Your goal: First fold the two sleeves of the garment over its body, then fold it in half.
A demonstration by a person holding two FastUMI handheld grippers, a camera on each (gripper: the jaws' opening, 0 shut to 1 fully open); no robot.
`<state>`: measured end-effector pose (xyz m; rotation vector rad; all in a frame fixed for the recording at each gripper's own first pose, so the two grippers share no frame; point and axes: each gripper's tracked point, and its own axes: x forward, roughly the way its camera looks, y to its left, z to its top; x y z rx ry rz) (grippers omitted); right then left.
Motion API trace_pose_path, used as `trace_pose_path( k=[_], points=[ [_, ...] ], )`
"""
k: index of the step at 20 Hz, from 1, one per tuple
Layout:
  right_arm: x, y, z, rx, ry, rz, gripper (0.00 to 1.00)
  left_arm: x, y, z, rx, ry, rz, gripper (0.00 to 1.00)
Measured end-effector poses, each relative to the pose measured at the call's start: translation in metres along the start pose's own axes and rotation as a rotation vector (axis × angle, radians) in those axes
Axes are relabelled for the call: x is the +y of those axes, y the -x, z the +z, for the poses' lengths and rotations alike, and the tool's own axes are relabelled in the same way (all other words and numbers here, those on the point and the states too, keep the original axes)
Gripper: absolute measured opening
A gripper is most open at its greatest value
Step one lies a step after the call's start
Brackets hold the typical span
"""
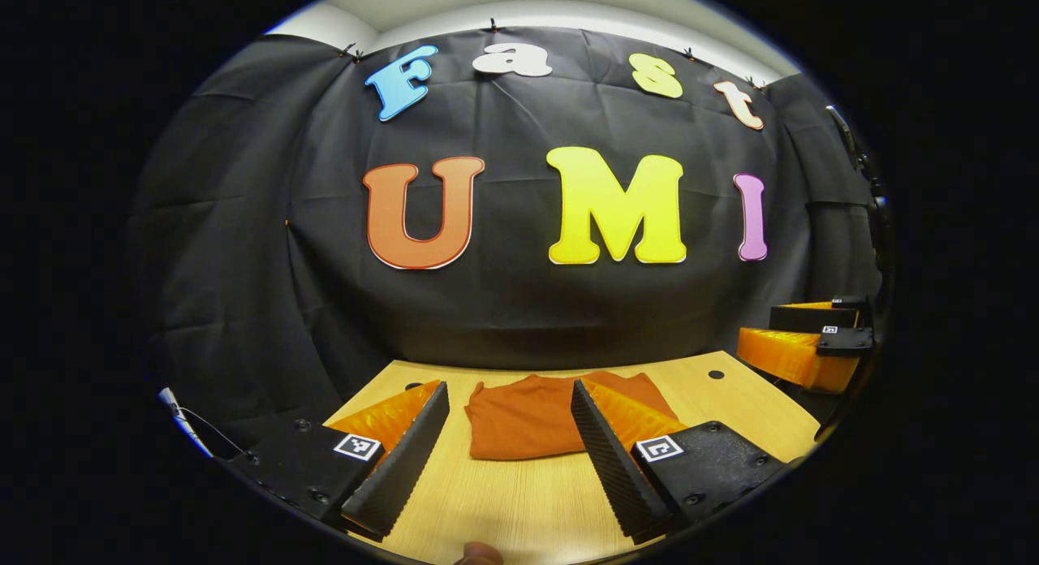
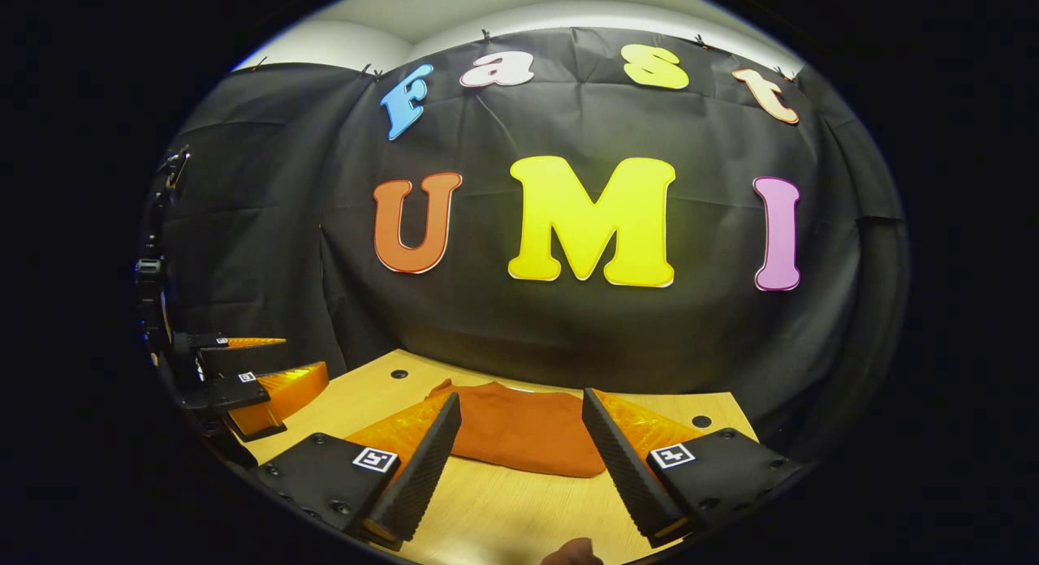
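1. The garment (image 1: pixel 528 419) lies folded into a compact shape on the table (image 1: pixel 519 500), toward its far edge near the black wall.
2. The left gripper (image 1: pixel 510 451) hovers above the table, jaws spread wide, holding nothing.
3. The right gripper (image 2: pixel 519 459) hovers likewise, jaws spread and empty; in the left gripper view it shows at the right (image 1: pixel 812 342).
4. The garment (image 2: pixel 519 427) lies beyond both grippers, untouched.

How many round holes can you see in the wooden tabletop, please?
2: one hole near the table's far left corner, one hole near its far right corner. The folded garment or the grippers could hide others.
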<state>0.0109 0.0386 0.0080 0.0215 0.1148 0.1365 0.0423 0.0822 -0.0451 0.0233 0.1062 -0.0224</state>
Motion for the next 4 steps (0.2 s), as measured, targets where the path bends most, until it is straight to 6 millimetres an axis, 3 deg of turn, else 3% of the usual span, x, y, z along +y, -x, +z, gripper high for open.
trace_pose_path(
  k=[4],
  points=[
    [0.0013,-0.0014,0.0016,-0.006,-0.005,-0.008,0.96,0.0012,-0.0017,0.0048,-0.013,-0.019,-0.006,0.98]
  ],
)
